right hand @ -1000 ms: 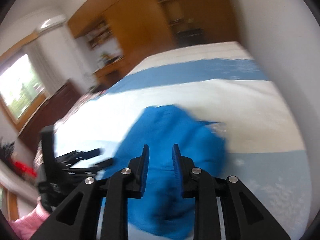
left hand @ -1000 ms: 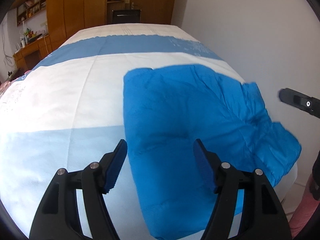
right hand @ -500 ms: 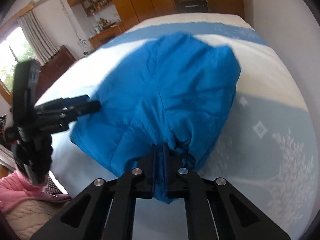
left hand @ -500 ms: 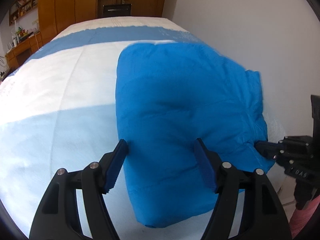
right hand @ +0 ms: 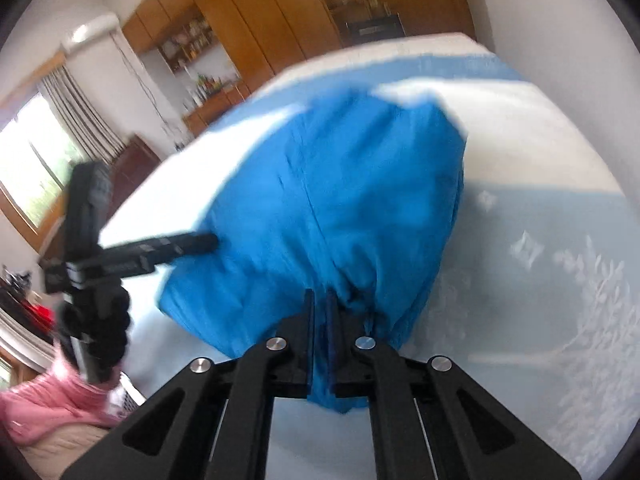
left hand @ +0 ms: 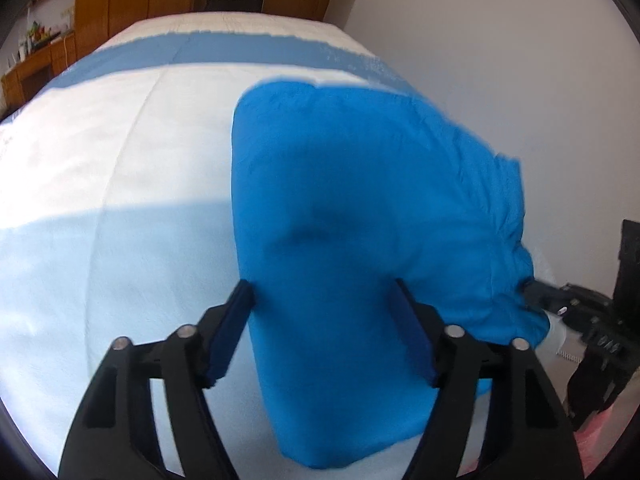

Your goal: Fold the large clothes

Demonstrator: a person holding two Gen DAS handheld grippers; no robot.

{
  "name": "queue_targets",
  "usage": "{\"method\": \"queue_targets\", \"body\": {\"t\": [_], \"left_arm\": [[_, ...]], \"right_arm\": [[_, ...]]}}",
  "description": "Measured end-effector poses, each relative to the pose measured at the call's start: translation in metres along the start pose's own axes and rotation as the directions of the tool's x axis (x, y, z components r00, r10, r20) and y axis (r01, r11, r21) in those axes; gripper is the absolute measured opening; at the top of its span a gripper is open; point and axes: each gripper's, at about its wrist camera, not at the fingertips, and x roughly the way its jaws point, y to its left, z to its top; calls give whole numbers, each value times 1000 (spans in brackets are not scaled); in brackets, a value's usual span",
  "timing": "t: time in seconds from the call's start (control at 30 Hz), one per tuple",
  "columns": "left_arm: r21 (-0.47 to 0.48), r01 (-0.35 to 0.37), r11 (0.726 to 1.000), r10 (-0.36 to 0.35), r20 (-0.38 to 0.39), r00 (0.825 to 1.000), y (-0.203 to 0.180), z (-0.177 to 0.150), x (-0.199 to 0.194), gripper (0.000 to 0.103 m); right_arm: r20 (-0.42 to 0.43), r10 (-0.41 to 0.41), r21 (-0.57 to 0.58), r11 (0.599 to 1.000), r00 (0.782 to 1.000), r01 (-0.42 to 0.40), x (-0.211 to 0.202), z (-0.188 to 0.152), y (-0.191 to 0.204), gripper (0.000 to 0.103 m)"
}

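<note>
Blue garment looks already folded into a bundle w/ right gripper clamped on its near edge, left gripper closing around it, not squeezing yet, prob one fold left.

The left gripper points steeply down, its jaws standing apart and just now closing, with blue cloth between its blue pads. The right gripper also angles down, jaws pinched tight on a fold of the cloth. In the left view it shows at 4 o'clock; a pink sleeve shows at 8 o'clock in the right view.
</note>
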Motion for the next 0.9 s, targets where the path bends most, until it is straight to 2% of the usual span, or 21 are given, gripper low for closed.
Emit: {"method": "queue_targets", "body": {"t": [0.07,0.13,0.2,0.27,0.33,0.43,0.47,0.57,0.77,0.83,0.9], "left_arm": [[8,0,1000,-1,29,1000,-4,20,-4,61],[-1,39,999,-39,36,999,-10,49,-1,57],[2,64,998,-64,40,997,-17,71,8,55],[8,55,998,-56,35,998,-24,86,19,50],[8,76,997,-76,-17,997,-29,97,41,44],[4,71,997,-71,-64,995,-30,99,66,44],[11,55,998,-54,-71,996,-29,100,77,45],[26,43,999,-40,-116,992,-25,102,98,47],[27,14,1000,-9,-186,983,-22,107,123,47],[25,16,1000,-11,-184,983,-20,109,124,46],[19,6,1000,-3,-151,989,-19,109,108,43]], "right_arm": [[72,-35,-30,999,997,38,-5,28,6,9],[107,-52,-33,998,993,56,3,55,8,9],[107,-58,-9,998,993,59,24,81,8,9],[98,-85,-5,996,992,86,45,97,11,9],[73,-102,2,995,992,102,67,107,11,9],[38,-171,38,985,985,170,96,110,-4,8],[21,-178,57,983,984,177,104,109,-10,3],[-34,-186,106,976,982,189,122,102,-34,0],[-94,-119,182,974,989,134,146,101,-57,0],[-91,-91,195,975,992,107,140,99,-59,0],[-69,-55,218,973,996,69,128,100,-61,0]]}}
